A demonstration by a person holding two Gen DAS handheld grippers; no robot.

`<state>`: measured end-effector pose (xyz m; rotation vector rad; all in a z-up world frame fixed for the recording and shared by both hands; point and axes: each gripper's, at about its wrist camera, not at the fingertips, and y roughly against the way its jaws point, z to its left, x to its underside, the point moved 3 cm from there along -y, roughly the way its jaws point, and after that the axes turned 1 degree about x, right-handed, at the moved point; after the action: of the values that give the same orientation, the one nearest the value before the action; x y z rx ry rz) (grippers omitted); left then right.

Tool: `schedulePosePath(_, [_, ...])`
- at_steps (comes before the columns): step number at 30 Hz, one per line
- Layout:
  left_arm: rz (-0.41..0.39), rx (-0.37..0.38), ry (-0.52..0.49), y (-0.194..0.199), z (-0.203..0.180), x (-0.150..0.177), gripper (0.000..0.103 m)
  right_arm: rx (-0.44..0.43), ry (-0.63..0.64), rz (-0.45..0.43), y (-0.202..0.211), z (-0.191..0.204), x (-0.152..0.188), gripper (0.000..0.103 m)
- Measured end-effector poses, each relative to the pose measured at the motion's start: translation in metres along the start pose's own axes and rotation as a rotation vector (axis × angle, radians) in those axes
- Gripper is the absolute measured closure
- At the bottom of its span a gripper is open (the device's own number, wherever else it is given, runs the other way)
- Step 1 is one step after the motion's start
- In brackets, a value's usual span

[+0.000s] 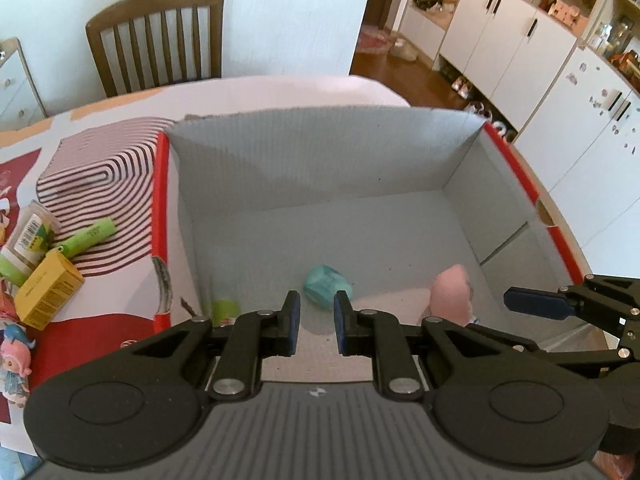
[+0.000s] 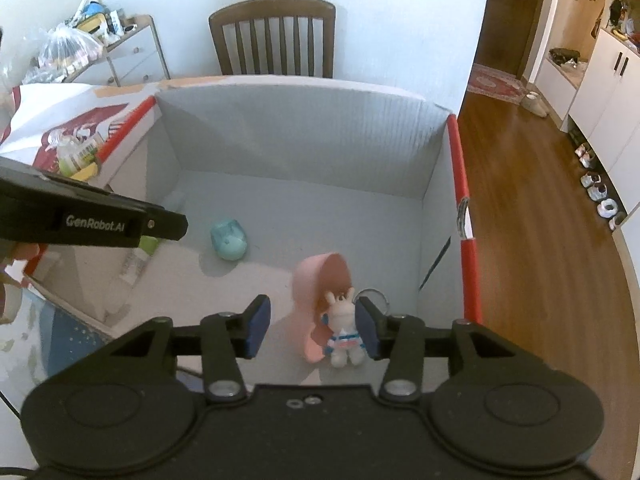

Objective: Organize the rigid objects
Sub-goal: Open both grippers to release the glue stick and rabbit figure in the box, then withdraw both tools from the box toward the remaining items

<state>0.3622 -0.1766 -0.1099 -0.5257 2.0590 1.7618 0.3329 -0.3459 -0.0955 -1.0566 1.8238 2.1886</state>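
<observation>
A grey cardboard box [image 1: 320,148] with red-edged rims stands open on the table. On its floor lie a teal rounded toy [image 1: 328,288], a pink scoop-shaped piece [image 2: 320,300] and a white bunny keychain [image 2: 343,332]. A green item [image 1: 224,310] lies in the near left corner. My left gripper [image 1: 318,322] hovers over the box, shut with nothing between its blue pads. My right gripper [image 2: 312,328] is open above the pink piece and bunny, which rest on the floor between its pads. One right finger [image 1: 532,303] shows in the left wrist view.
Left of the box lie a striped carton [image 1: 96,172], a green tube [image 1: 86,237], a yellow packet [image 1: 50,294], a green-capped bottle [image 1: 26,244] and a small figurine [image 1: 16,360]. A wooden chair [image 2: 276,36] stands behind the table. Wooden floor and white cabinets [image 1: 520,40] lie to the right.
</observation>
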Motion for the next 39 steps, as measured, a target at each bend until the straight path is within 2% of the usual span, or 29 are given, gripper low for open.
schedulePosePath(17, [-0.129, -0.017, -0.028, 0.069, 0.012, 0.021, 0.086, -0.019, -0.001, -0.096, 0.049, 0.033, -0.002, 0.035])
schedulePosePath(18, [-0.135, -0.022, -0.027, 0.072, 0.015, 0.023, 0.084, -0.022, -0.001, -0.102, 0.052, 0.036, -0.003, 0.034])
schedulePosePath(20, [-0.149, -0.023, -0.024, 0.080, 0.020, 0.026, 0.070, -0.030, 0.001, -0.114, 0.058, 0.044, -0.003, 0.032])
schedulePosePath(22, [-0.169, -0.007, -0.017, 0.089, 0.027, 0.029, 0.036, -0.036, 0.008, -0.127, 0.064, 0.054, -0.003, 0.030])
schedulePosePath(23, [-0.186, -0.011, -0.016, 0.094, 0.030, 0.032, 0.033, -0.038, 0.013, -0.134, 0.066, 0.059, -0.003, 0.029])
schedulePosePath(30, [-0.223, -0.006, -0.028, 0.123, 0.055, 0.049, 0.030, -0.065, 0.001, -0.185, 0.084, 0.092, -0.006, 0.017])
schedulePosePath(32, [-0.229, 0.003, -0.027, 0.131, 0.065, 0.055, 0.028, -0.069, 0.003, -0.202, 0.089, 0.102, -0.006, 0.014])
schedulePosePath(39, [-0.249, 0.042, -0.015, 0.156, 0.105, 0.075, 0.027, -0.113, -0.005, -0.254, 0.101, 0.142, -0.008, 0.001])
